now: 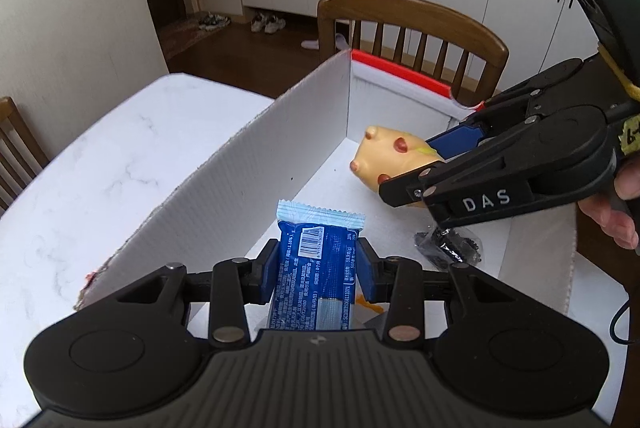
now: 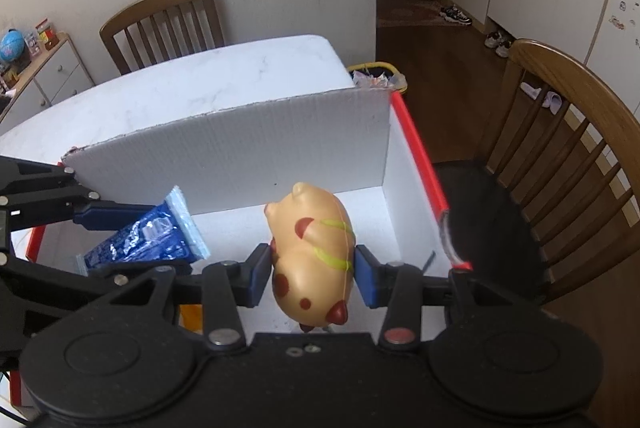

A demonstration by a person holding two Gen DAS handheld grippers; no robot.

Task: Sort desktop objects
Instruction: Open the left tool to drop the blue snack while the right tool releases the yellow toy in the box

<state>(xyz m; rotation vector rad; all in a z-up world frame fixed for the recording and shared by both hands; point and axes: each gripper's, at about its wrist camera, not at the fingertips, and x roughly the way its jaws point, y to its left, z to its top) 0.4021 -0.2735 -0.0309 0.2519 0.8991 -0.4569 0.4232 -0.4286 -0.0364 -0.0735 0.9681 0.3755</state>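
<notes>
Left gripper (image 1: 318,264): jaws clamped on blue snack packet (image 1: 316,268), held lengthwise, crimped end forward. Right gripper (image 2: 314,274): jaws squeezing tan squishy animal toy (image 2: 310,260) across its body. Both hang over the white box (image 1: 248,163) on the desk (image 1: 120,155), inside its walls.

Judgement: lower each close to the floor before letting go, keeping the tools apart. Toy may bounce; place it beside the black wrapped item (image 1: 448,248), not on it.
</notes>
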